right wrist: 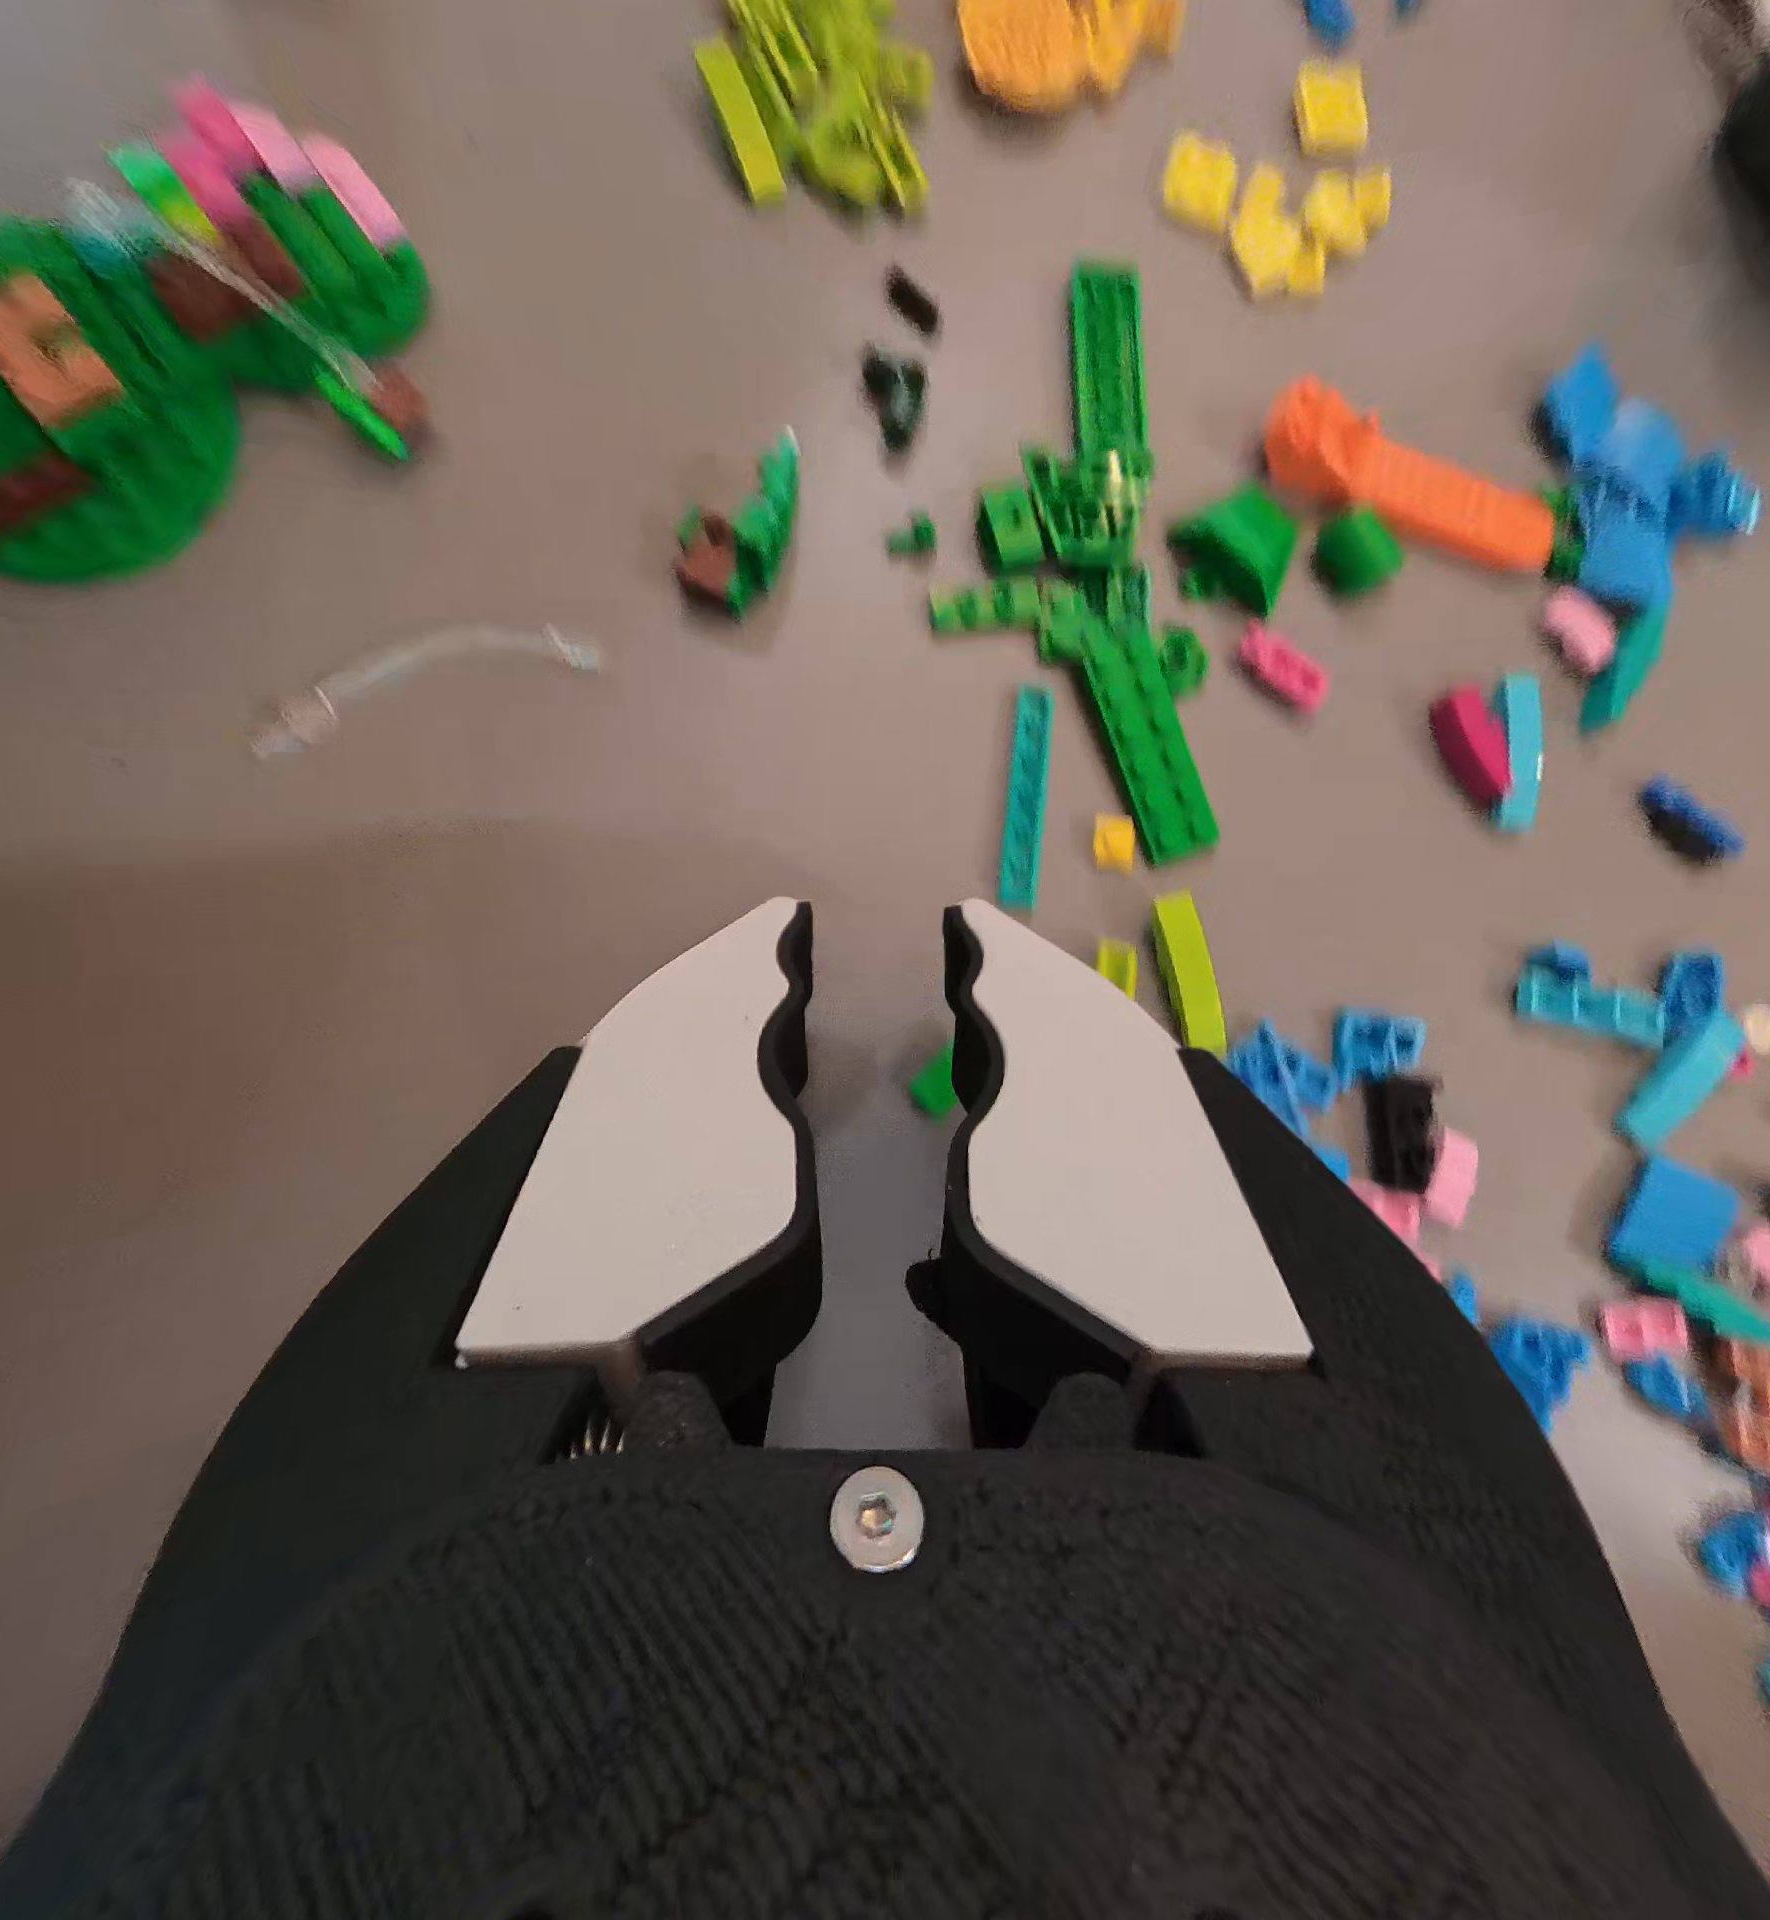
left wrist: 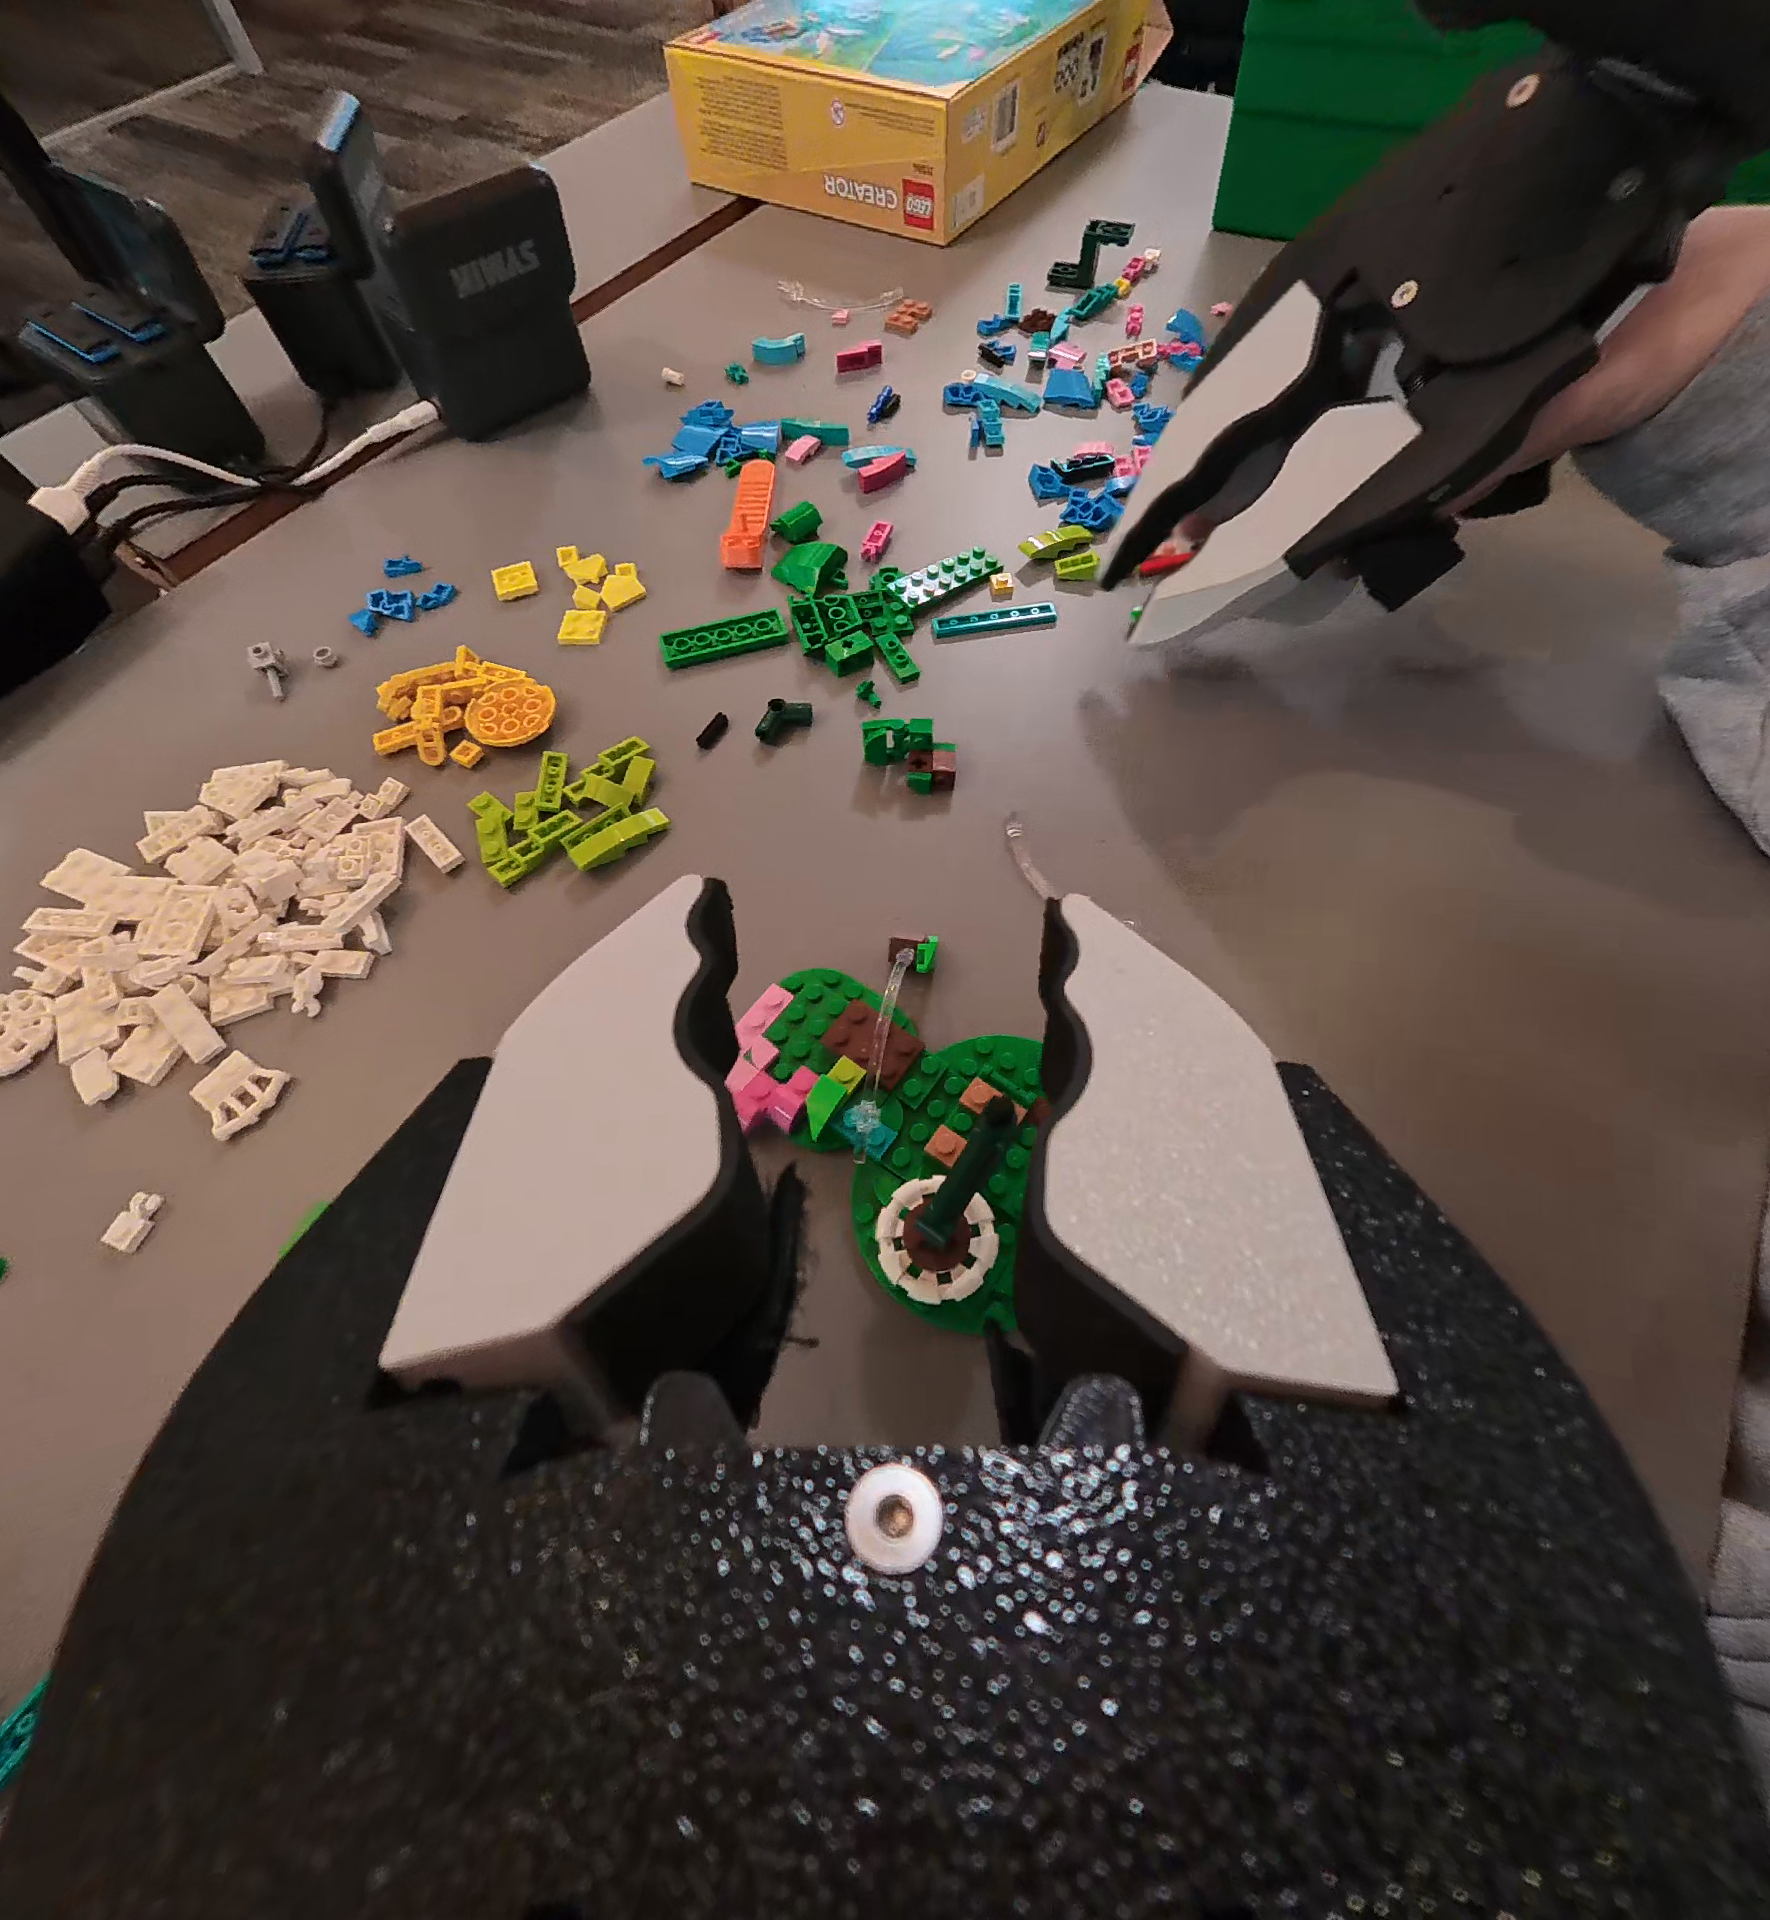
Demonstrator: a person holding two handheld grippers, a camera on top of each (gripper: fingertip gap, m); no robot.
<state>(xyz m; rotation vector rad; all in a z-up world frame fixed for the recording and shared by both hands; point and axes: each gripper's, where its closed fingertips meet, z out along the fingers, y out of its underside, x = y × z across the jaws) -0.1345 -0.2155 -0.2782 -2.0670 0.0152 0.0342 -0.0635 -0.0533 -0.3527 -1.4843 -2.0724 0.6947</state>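
Over the green brick model (left wrist: pixel 891 1101), left gripper (left wrist: pixel 886 914) jaws gape wide.

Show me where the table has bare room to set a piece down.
Bare grey table lies right of the green plate model, between the left gripper and the grey sleeve. A smaller patch sits left of the right gripper. Crowded: white pile, lime pile, blue-pink scatter.

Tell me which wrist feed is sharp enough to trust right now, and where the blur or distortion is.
Left wrist view: sharp, white brick pile and green build crisp, only fisheye bending at the edges. Right wrist view: motion-blurred, green plates and blue bricks smeared; right gripper itself stays sharp, soft shadow on the table.
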